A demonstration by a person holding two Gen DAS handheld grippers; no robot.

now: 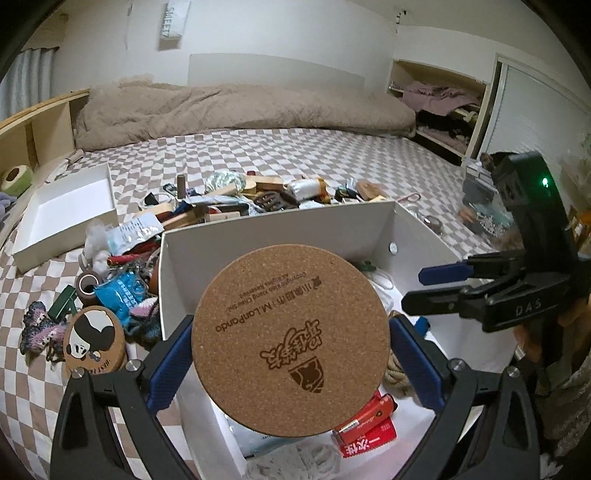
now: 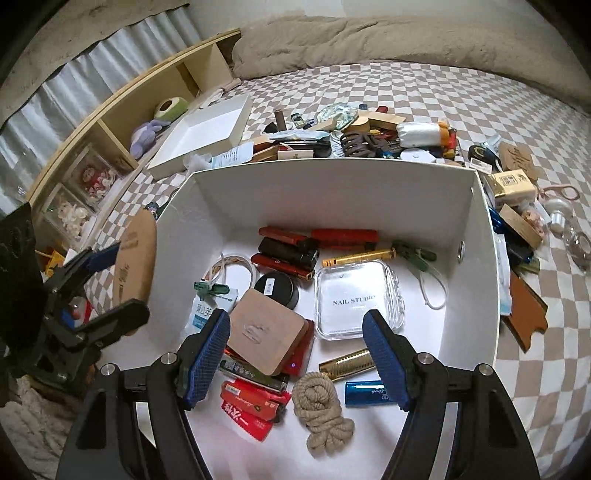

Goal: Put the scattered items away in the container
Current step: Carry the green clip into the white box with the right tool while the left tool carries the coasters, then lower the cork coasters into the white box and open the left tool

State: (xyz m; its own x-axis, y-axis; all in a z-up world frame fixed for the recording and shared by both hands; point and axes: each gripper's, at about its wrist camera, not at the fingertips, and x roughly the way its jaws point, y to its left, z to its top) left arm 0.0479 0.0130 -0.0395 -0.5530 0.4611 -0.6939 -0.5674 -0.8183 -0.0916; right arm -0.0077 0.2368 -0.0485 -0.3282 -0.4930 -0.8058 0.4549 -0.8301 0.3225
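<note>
Beige quilted duvet bunched along far edge of brown-and-white checked bedsheet. Light wooden cubby shelf runs beside bed on left, w/ green round avocado plush and purple soft toy in one cubby; clear plastic drawers of small figures below. Grey pleated curtain behind shelf. Open wall closet w/ folded purple clothes on right. White wall banner reads "SWEET".

Checkered bed carries white box, shallow white lid, beige duvet (bunched at head), and scattered clutter.
</note>
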